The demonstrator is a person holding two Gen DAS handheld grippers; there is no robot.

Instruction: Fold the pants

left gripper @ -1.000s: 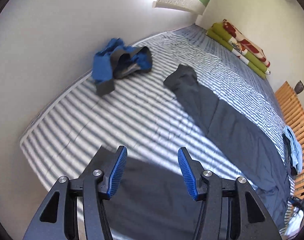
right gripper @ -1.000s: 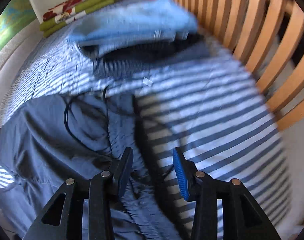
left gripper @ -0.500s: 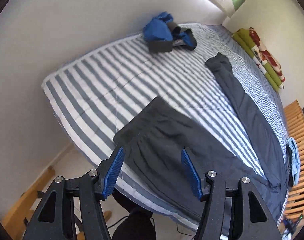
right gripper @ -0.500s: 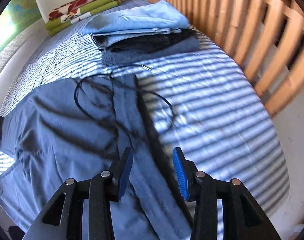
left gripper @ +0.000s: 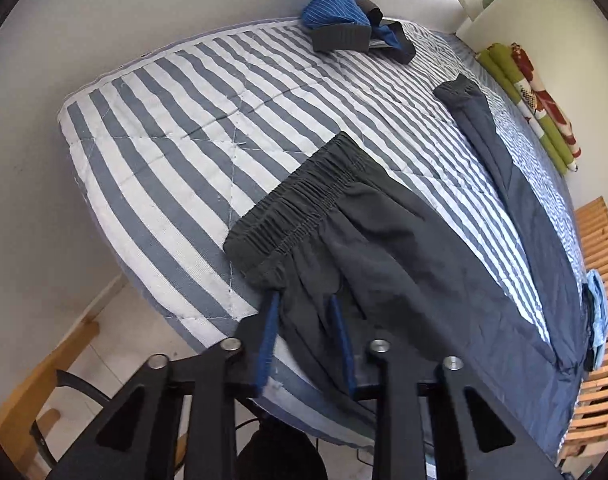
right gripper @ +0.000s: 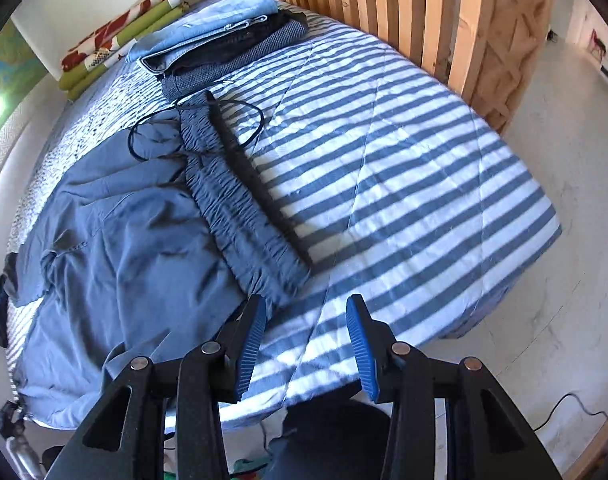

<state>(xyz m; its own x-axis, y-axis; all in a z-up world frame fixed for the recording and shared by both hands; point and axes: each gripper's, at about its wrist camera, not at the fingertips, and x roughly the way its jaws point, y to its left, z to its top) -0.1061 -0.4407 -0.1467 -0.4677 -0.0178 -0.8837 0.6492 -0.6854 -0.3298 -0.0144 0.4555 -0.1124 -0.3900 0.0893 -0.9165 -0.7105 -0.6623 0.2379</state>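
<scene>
Dark grey-blue pants (left gripper: 403,264) lie spread across the striped bed (left gripper: 176,120). One elastic leg cuff (left gripper: 300,200) is close to me, and the other cuff (left gripper: 459,88) lies farther off. My left gripper (left gripper: 304,300) is at the near cuff's edge by the bed side. Its jaws are closing with a fold of the leg fabric between the blue pads. In the right wrist view the gathered waistband (right gripper: 244,216) and its black drawstring (right gripper: 144,136) run diagonally. My right gripper (right gripper: 305,316) hovers open just past the waistband's near end, over bare sheet, holding nothing.
A heap of blue striped clothes (left gripper: 339,16) lies at the bed's far corner. Folded garments (right gripper: 224,36) are stacked by the wooden slatted headboard (right gripper: 383,12). A green and red rolled blanket (right gripper: 116,40) lies along the wall. A wooden chair (left gripper: 44,400) stands on the floor by the bed.
The left gripper came down to the near leg cuff and its jaws narrowed around the fabric. The right gripper slid along the waistband to its near end by the bed edge.
</scene>
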